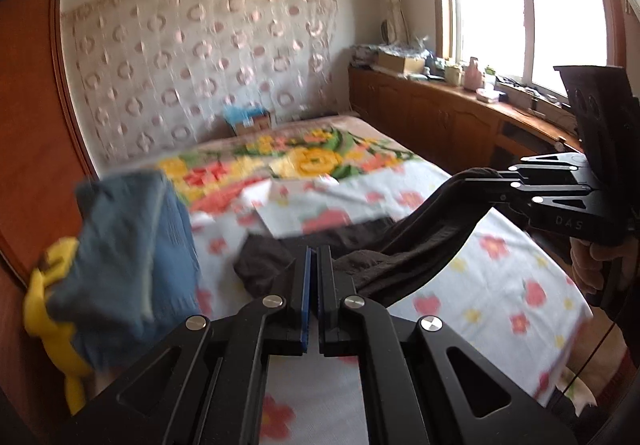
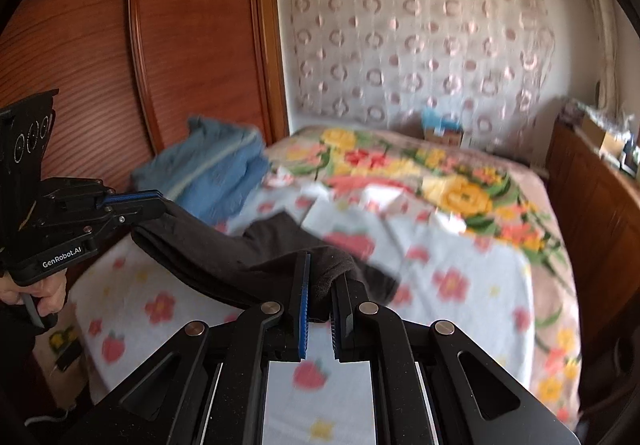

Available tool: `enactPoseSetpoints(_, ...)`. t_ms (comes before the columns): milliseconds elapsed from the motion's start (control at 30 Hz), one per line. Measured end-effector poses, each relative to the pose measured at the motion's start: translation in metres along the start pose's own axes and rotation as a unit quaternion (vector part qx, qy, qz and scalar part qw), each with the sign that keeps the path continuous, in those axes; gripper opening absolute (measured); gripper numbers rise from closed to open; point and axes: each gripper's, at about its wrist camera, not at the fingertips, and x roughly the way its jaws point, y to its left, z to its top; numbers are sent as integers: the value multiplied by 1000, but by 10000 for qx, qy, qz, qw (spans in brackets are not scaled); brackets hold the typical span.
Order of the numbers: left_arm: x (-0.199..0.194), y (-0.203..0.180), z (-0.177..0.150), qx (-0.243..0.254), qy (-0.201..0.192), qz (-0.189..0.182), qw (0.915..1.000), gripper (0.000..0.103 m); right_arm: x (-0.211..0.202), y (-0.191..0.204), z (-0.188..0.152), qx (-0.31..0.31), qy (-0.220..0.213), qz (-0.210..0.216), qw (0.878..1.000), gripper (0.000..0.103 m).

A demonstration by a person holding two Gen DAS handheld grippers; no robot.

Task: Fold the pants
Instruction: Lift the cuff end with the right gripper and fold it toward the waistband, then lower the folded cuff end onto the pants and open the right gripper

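Two hand-held grippers lift a pair of dark brown pants [image 2: 224, 257] above a bed. The right gripper [image 2: 320, 309] has its blue-padded jaws pinched on a bunched edge of the cloth, which fills the narrow gap between them. The left gripper [image 1: 313, 297] shows its jaws drawn nearly together in its own view, the dark fabric sitting just beyond the tips; from the right wrist view its jaws [image 2: 136, 205] are clamped on the opposite end of the garment. The pants hang in a sagging band between the two tools, with one part trailing down onto the bedsheet [image 1: 500, 277], white with red and yellow flowers. A bare hand [image 2: 44, 293] grips the left tool's handle at the picture's edge.

Beyond the pants, a blue garment [image 2: 216, 173] lies heaped at the side of the bed near a reddish wooden wardrobe [image 2: 192, 45], with something yellow [image 1: 44, 309] under it. Farther up the bed lies a bright floral blanket [image 1: 312, 157]. A patterned curtain [image 1: 192, 61] covers the far wall, and a cluttered wooden cabinet [image 1: 440, 113] runs beneath a bright window [image 1: 528, 5].
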Motion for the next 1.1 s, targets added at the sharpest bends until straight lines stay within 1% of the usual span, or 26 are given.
enactPoseSetpoints(100, -8, -12, -20, -35, 54, -83, 9999, 4, -3, 0, -15, 177, 141, 84, 9997, 8)
enactPoseSetpoints(200, -14, -18, -35, -169, 87, -198, 9996, 4, -11, 9, -32, 207, 185, 66, 9996, 8)
enactPoseSetpoints(333, -19, -21, -49, -272, 153, -264, 9992, 4, -20, 8, -41, 355, 296, 127, 9989, 8)
enactPoseSetpoints(500, -21, -27, -67, -322, 259, -278, 9988, 4, -34, 12, -44, 398, 315, 128, 9986, 8)
enactPoseSetpoints(667, -24, -34, -73, -377, 337, -223, 9985, 4, -31, 15, -46, 437, 366, 135, 9983, 8)
enactPoseSetpoints(700, -25, -34, -75, -385, 340, -246, 9984, 4, -30, 16, -45, 418, 371, 127, 9984, 8)
enactPoseSetpoints(733, -26, -35, -78, -388, 340, -263, 9983, 4, -30, 18, -52, 409, 373, 114, 9984, 8)
enactPoseSetpoints(1100, -43, -41, -84, -386, 299, -379, 9981, 4, -35, 17, -55, 469, 304, 191, 9983, 8)
